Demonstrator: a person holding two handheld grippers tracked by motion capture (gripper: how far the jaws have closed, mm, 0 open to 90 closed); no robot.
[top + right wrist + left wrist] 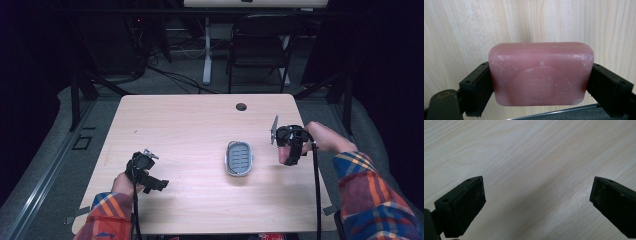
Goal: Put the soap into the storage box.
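The right tool (286, 152) squeezes the pink soap (541, 73) above the desk (190, 125), the soap dish (238, 158) sits just to its left with its long side pointing away, and the left tool (150, 181) hangs open, farther off

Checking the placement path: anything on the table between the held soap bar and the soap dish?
Nothing visible. The right gripper holds the pink soap bar above the table, right of the grey soap dish. Bare table lies between them, and the dish looks empty. The left gripper is open, far to the left.
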